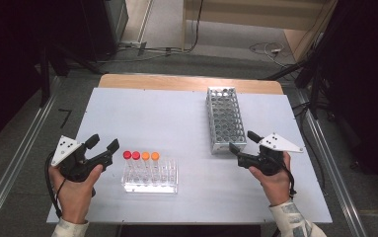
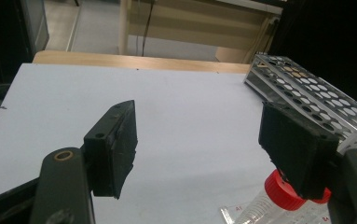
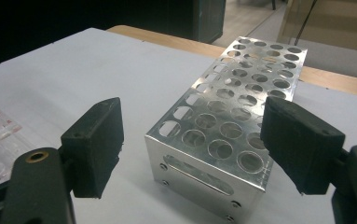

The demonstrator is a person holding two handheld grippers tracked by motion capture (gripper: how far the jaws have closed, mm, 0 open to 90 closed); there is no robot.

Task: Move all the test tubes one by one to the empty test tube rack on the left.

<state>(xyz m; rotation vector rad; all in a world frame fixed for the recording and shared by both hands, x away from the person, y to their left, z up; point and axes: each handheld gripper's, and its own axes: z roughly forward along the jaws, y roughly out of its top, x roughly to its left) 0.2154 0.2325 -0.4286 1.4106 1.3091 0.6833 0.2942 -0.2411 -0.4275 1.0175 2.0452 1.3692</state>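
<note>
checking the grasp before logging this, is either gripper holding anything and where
Nothing is held. The left gripper is open beside the red-capped tube, and the right gripper is open at the near end of the metal rack.

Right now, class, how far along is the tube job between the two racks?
Done: nothing visible; the metal rack holds no tubes. In hand: both grippers empty, the left gripper open beside the four capped tubes in the clear rack, the right gripper open at the metal rack. Left: every tube.
</note>
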